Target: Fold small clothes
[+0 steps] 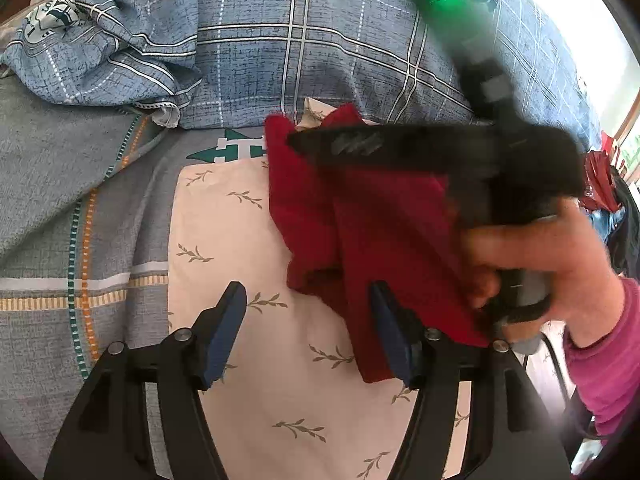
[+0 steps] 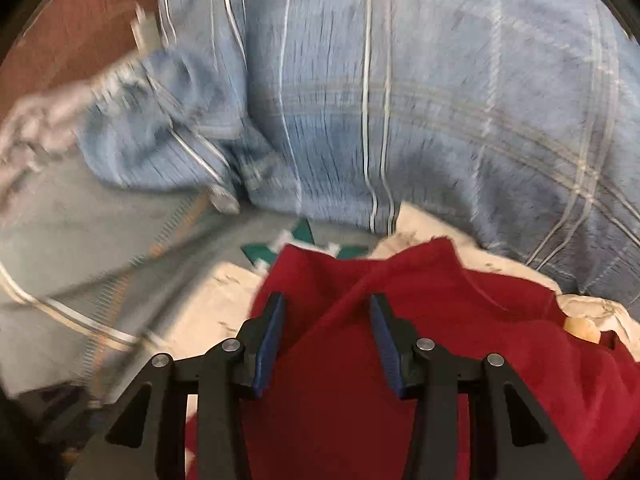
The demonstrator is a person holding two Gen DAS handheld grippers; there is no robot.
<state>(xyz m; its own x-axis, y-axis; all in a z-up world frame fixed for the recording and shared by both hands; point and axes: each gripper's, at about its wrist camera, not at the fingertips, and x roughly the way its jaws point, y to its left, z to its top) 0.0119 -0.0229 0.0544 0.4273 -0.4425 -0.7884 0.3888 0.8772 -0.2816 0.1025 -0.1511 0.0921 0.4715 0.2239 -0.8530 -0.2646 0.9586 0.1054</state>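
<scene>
A small red garment (image 1: 360, 220) lies partly folded on a cream leaf-print cloth (image 1: 248, 240) on the bed. My left gripper (image 1: 308, 332) is open and empty, its right finger at the garment's near edge. The right gripper device (image 1: 440, 152), held in a hand with a pink sleeve, hovers blurred over the garment's far part. In the right wrist view the right gripper (image 2: 326, 340) is open just above the red garment (image 2: 440, 320), which fills the lower view; nothing is pinched between its blue pads.
A blue plaid quilt (image 1: 300, 40) is bunched along the far side, also in the right wrist view (image 2: 400, 100). A grey striped bedsheet (image 1: 60, 200) lies left. Red and dark items (image 1: 600, 184) sit at the far right edge.
</scene>
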